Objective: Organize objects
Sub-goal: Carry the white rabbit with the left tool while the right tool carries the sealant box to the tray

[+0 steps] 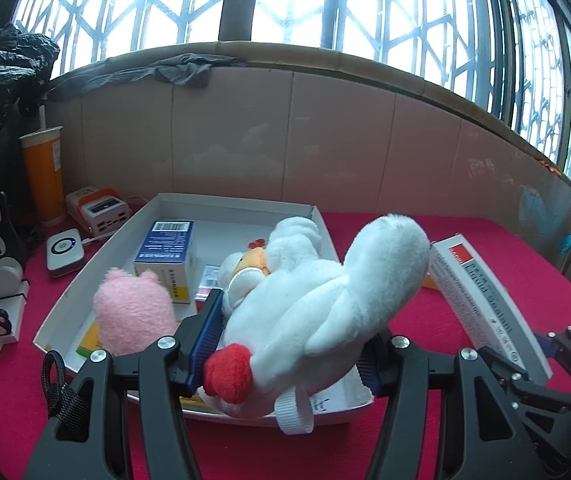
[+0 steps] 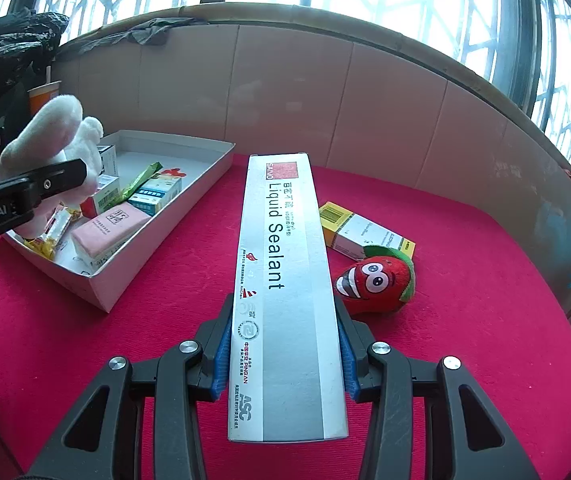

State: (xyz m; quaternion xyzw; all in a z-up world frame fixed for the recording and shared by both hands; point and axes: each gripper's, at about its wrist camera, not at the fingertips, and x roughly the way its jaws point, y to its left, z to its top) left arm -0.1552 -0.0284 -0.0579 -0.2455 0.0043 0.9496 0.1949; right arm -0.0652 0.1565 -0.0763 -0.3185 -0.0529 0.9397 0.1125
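- Left gripper [image 1: 285, 344] jaws clamped on white plush chicken [image 1: 309, 300], mid-frame over white tray [image 1: 317, 216]; could tumble onto pink plush [image 1: 133, 312].
- Right gripper [image 2: 285, 344] jaws clamped on long sealant box [image 2: 285, 280], centre frame above red counter [image 2: 485, 320]; might pivot, striking strawberry plush [image 2: 377, 280].

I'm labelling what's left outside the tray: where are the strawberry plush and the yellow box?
strawberry plush [image 2: 373, 280]: right wrist view, on its face.
yellow box [image 2: 361, 232]: right wrist view, on its white side panel.

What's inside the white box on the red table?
Inside the white tray box: a pink plush, a blue-and-white carton, a pink packet, small medicine boxes and snack wrappers. The white chicken plush covers part of the tray.
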